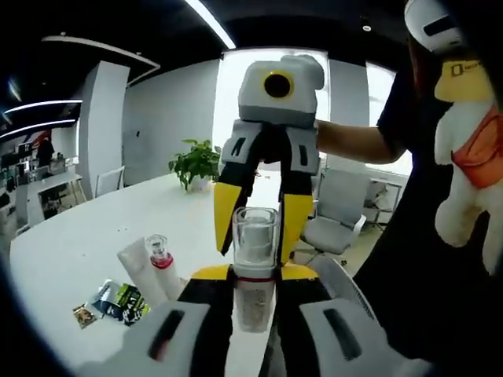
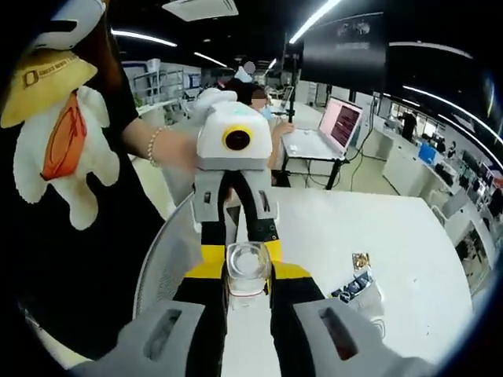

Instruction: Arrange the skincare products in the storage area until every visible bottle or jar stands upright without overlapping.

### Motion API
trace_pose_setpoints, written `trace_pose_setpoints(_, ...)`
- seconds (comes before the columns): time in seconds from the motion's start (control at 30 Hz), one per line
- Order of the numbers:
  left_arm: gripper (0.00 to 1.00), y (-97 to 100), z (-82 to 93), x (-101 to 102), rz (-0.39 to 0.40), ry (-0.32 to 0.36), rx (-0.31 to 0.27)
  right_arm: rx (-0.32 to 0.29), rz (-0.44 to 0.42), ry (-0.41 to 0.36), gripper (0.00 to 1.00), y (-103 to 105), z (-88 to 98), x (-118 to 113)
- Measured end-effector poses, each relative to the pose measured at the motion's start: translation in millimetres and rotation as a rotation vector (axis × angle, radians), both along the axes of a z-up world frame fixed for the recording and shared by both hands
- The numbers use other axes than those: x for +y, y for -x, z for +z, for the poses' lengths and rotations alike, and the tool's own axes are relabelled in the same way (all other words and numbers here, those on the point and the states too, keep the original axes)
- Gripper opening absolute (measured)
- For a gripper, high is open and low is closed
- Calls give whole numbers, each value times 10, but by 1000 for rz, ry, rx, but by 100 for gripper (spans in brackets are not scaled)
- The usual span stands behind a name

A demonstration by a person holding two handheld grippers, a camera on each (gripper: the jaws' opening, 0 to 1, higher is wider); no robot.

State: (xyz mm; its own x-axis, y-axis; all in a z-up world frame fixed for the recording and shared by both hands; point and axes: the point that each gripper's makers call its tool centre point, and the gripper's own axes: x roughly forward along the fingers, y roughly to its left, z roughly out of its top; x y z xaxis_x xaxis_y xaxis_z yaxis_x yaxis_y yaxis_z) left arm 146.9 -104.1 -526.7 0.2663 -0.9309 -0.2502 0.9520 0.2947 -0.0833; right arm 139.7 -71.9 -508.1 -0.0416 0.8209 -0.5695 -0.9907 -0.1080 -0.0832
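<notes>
A: What is nearest in the left gripper view?

B: The left gripper [image 1: 255,275], its black and yellow fingers closed against a clear bottle [image 1: 255,267] with a see-through cap, held upright above the white worktop [image 1: 78,243].

A: And the other tool?

B: The right gripper [image 1: 255,228] comes at the same bottle from the far side, yellow fingers [image 1: 226,208] on either flank of the cap. I cannot tell whether they touch it.

A: What does the right gripper view add?

B: There the right gripper [image 2: 248,279] has the bottle [image 2: 248,275] between its own fingers and looks closed on it, with the left gripper [image 2: 236,236] facing it from beyond.

A: Anything else on the worktop?

B: Left of the held bottle stands a small bottle with a red collar [image 1: 159,263], touching a white tube [image 1: 141,271] that lies tilted beside it. Nearer the worktop's edge lie dark sachets [image 1: 118,300] with green print, too small to read. The right gripper view shows the sachets [image 2: 355,287] toward the right side.

A: Any writing at all?

B: A plush toy [image 1: 471,149] hangs against a person's dark clothes; its yellow hat bears a label, illegible. Farther off, a potted plant [image 1: 196,163] sits at the worktop's far end, and an open laptop [image 2: 326,129] is on a stand beyond.
</notes>
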Motion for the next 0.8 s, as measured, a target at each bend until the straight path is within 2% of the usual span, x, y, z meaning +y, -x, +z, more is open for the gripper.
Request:
trace_pose_setpoints(0.23,15,-14,-188,-148,-42,-20,14,24,-21,31,18,-38,-192,-121)
trace_pose_setpoints(0.5,15,-115,-453,-293,-58,-39,66,52,-69,38,18,-165,-470,-273)
trace_pose_setpoints(0.67,15,-224,-672,-329,-40,-84,90,58,-92,43,18,-276,-654,-316)
trace_pose_setpoints(0.8,15,-318,-814,-314,-27,-91,118,83,-109,44,18,-363,-778,-325)
